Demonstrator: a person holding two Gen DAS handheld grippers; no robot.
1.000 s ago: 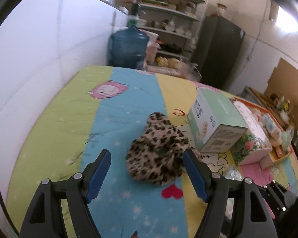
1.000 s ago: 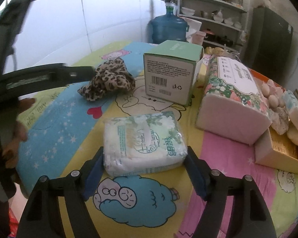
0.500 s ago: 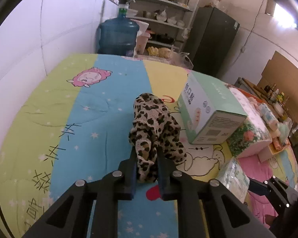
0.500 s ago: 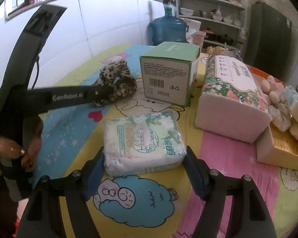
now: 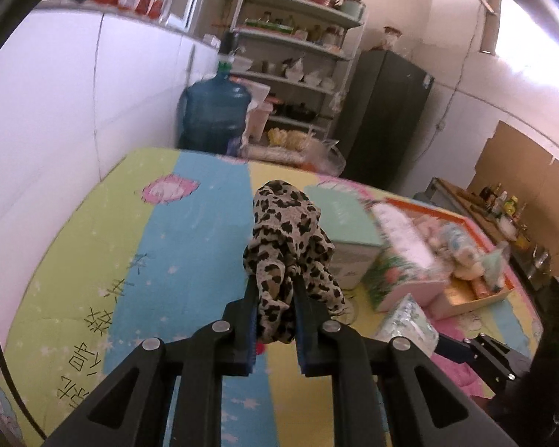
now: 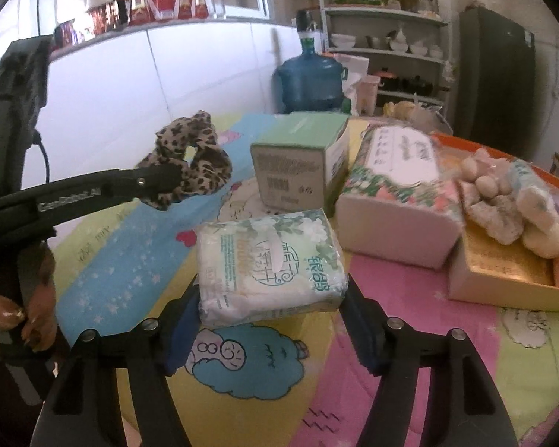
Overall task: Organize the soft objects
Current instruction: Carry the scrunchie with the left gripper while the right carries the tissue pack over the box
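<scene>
So the left gripper (image 5: 274,311) is clamped on the leopard-print cloth (image 5: 289,238), smack in the center of the left wrist view. In the right wrist view you can see it hanging clear of the table, upper left of center (image 6: 190,160).

My take on doing this step well: carry it over to the orange tray (image 6: 503,279) at the right side of the frame, where the other plush stuff sits, and keep it high enough to clear the green box (image 6: 298,164) and the floral tissue pack (image 6: 395,193) on the way. The pinch only has a fold near the bottom of the cloth, and most of the fabric flops out past the fingertips, so I'd move smoothly so it doesn't slip or snag.

The right gripper (image 6: 272,309) has its fingers spread apart, one on each side of the soft tissue packet (image 6: 268,257) in the lower center of the frame. The blue pads look like they're just beside the packet's edges, maybe touching; it isn't squeezed, and the packet rests flat on the cartoon tablecloth (image 6: 410,335).
</scene>
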